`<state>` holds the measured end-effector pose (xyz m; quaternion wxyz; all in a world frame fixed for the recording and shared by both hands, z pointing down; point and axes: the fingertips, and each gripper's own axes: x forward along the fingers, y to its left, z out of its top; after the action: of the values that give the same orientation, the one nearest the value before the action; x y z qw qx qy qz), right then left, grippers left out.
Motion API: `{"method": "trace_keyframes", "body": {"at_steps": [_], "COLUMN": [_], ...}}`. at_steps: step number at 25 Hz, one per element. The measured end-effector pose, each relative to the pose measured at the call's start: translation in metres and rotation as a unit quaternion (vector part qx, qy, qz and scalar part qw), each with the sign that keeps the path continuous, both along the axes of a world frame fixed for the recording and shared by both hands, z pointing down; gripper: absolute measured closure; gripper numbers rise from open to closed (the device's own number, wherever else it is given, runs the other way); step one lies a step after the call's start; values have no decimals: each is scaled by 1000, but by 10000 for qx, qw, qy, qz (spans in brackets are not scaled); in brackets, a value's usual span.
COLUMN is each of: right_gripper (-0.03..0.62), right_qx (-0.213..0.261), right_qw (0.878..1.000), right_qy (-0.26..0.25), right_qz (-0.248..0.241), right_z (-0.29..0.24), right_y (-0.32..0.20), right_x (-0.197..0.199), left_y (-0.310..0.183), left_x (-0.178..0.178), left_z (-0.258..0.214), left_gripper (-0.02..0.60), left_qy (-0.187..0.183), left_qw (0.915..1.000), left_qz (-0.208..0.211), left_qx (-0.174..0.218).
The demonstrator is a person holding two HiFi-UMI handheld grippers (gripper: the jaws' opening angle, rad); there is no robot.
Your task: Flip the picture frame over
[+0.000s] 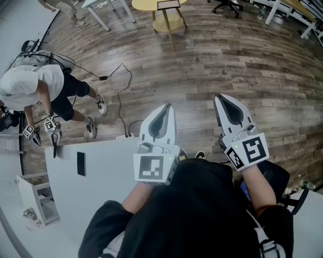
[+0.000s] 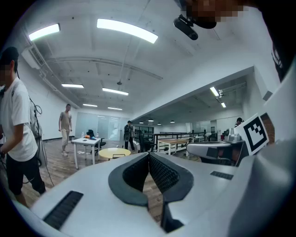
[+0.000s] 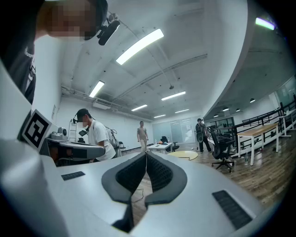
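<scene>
wooden floor point(image 1: 227, 65) spreads below both grippers | round yellow tabletop point(image 1: 151, 6) at the far edge, well apart from them | left gripper point(image 1: 167, 106) jaws pressed together, nothing between; right gripper point(image 1: 218, 97) likewise closed, empty; both level, side by side | picture frame point(image 1: 168, 4) dark, on the yellow tabletop

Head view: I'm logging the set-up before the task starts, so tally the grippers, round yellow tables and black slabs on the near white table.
Grippers: 4 (left gripper, right gripper, the bystander's two)
Round yellow tables: 1
Black slabs on the near white table: 1
Total: 6
</scene>
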<state>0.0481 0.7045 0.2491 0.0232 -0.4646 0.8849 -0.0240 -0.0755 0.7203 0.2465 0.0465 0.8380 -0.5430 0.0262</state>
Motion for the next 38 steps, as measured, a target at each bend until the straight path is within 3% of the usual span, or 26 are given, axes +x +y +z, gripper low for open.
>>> {"method": "trace_keyframes", "body": {"at_steps": [13, 28, 38], "right_gripper": [575, 574, 574], "right_qx": [-32, 89, 90], "right_qw": [10000, 9999, 9998], "right_qy": [16, 140, 80], "right_qz": [-33, 48, 126], "right_z": [2, -9, -4], "right_y": [-4, 0, -32], "right_x": [-17, -54, -37], "left_y": [-5, 2, -28], "left_x": [-18, -67, -45], "left_z": [-1, 4, 13], "left_gripper": [558, 558, 558], "left_qy": [83, 130, 140], "left_qw": [9999, 9998, 9997], "left_qz": [-96, -126, 81], "left_qx": [62, -77, -172]}}
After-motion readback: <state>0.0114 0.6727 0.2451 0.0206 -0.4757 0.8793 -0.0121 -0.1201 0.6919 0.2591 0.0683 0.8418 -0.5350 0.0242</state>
